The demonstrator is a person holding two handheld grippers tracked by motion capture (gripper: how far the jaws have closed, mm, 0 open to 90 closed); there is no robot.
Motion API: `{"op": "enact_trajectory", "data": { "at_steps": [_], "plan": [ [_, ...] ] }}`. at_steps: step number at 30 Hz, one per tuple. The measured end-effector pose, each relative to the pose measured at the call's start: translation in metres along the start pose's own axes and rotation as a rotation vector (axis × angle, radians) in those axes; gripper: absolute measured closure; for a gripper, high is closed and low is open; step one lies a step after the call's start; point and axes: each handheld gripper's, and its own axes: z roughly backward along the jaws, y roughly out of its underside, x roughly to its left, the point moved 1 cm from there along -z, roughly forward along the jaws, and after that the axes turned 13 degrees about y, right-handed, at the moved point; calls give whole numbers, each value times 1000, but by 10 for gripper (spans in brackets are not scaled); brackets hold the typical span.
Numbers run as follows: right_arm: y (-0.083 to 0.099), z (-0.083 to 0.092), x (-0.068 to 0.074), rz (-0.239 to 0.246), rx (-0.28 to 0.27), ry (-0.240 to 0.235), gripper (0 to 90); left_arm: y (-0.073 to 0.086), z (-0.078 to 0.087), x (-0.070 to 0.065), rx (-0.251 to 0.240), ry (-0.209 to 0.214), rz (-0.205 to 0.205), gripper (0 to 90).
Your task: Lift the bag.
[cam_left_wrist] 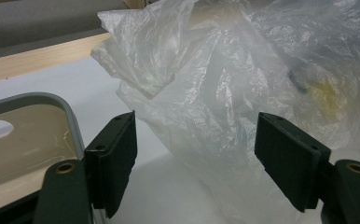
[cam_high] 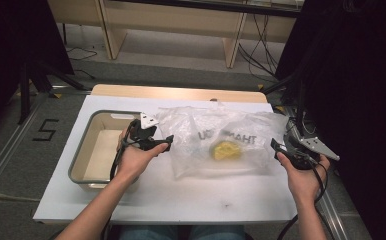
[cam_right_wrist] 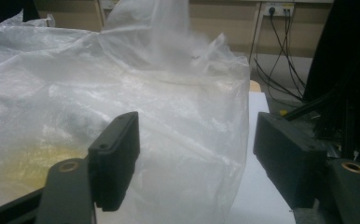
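Plastic bag [cam_high: 221, 142] lies crumpled mid-counter [cam_high: 191, 200], a yellow object [cam_high: 224, 150] inside, right of the grey tub [cam_high: 81, 150]; left claw [cam_high: 168, 142] and right claw [cam_high: 276, 146] both gape wide, holding nothing; thin film could slip or tear if pinched shallowly.

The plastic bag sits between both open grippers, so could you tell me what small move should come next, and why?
Probably close the left gripper on the near edge of the plastic bag: its jaws stand open around crumpled film, gripping nothing.
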Motion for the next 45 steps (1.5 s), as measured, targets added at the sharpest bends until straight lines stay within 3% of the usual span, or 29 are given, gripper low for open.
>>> {"op": "enact_trajectory", "data": {
  "at_steps": [25,45],
  "plan": [
    [8,9,6,35,18,-48,306,10,11,-11,9,41,-72,289],
    [9,17,25,78,22,-119,311,15,16,-21,27,87,-129,276]
  ]
}}
